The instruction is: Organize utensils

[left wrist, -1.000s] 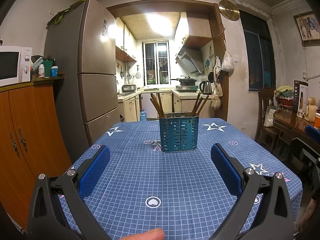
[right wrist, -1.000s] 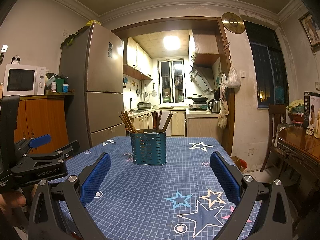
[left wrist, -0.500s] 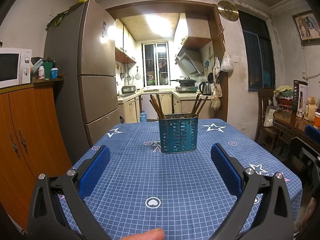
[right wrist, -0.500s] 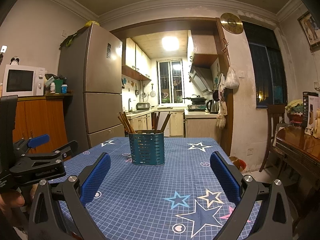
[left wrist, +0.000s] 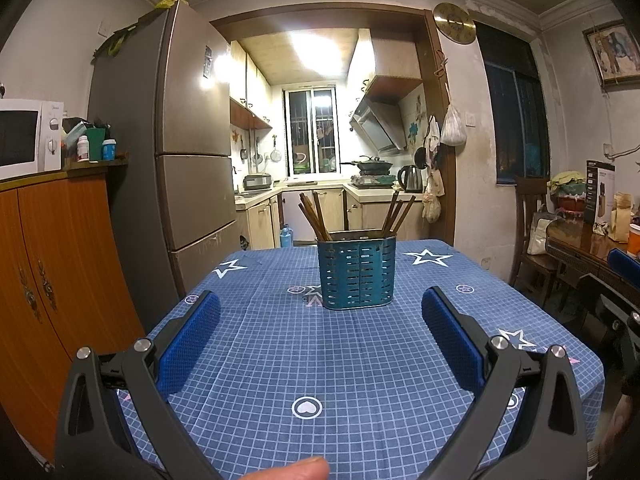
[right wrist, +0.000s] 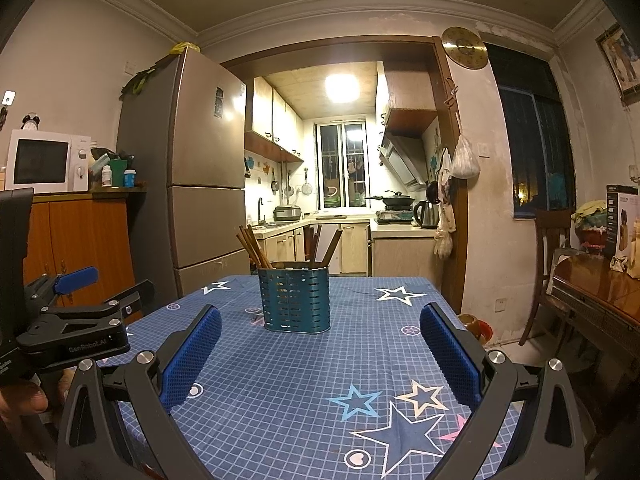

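A teal slotted utensil holder stands upright near the far end of the table with the blue star-print cloth. Several brown chopsticks lean out of it in two bunches, left and right. My left gripper hovers open above the near half of the table, well short of the holder, nothing between its blue pads. My right gripper is likewise open and empty, facing the holder from the right. The left gripper's body shows at the right wrist view's left edge.
A tall fridge and an orange cabinet with a microwave stand left of the table. A wooden chair and a cluttered side table are at the right. A kitchen lies beyond the doorway.
Both views have shifted only slightly; the holder sits a touch lower in the right wrist view. Both grippers stay open and empty.
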